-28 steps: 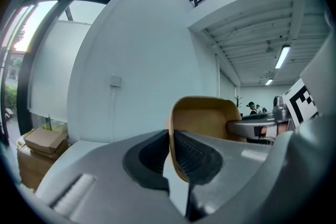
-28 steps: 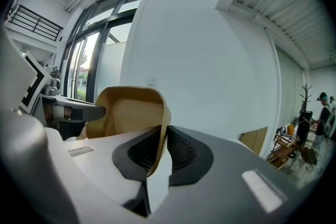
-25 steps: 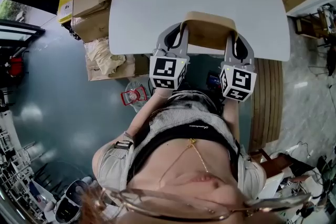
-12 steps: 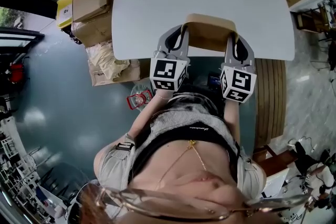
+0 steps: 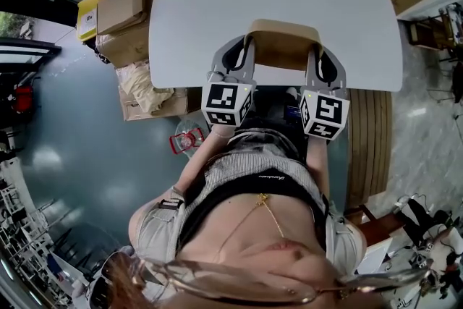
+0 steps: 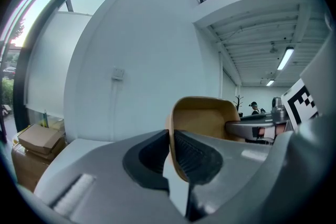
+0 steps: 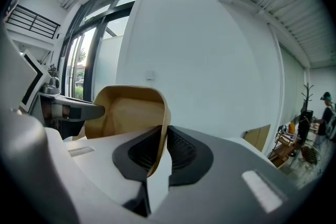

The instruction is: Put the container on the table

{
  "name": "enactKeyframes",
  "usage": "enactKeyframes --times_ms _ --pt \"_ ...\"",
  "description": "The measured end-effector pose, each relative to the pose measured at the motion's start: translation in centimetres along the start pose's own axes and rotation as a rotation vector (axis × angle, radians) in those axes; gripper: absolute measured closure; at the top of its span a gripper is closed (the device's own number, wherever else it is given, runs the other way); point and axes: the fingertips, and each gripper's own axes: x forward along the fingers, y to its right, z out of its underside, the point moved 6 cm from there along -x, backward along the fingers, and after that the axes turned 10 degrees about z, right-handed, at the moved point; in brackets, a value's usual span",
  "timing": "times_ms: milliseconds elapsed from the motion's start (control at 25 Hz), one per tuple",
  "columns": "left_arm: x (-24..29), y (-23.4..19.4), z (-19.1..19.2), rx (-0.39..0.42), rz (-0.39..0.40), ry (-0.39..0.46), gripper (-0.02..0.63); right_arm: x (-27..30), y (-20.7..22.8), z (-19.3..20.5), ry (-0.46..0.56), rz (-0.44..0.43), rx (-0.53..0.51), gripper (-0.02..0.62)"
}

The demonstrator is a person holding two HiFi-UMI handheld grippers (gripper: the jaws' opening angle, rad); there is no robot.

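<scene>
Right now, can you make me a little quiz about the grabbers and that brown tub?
1. True or false: only one gripper holds the container.
2. What does the left gripper pinch? A the container's rim, B a cup, C nothing.
3. What is stacked on the floor beside the table?
Key: 1 false, the right gripper grips it too; 2 A; 3 cardboard boxes.

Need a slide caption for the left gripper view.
Two-gripper hold: left gripper shut on one rim of the container, right gripper on the opposite rim.
</scene>
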Motion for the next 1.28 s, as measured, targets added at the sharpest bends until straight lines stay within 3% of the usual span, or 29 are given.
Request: enactKeyframes --times_ms 480,1280 --pt "8.9 2.7 -2.6 -0.002 0.001 -0.002 0.585 5.6 8.2 -1.7 0.013 -0.033 -0.016 0.540" --pt "13.9 6.0 -2.3 -0.044 -0.208 0.002 0.588 10.7 13.9 -2.0 0.036 -0.218 -0.060 0.540"
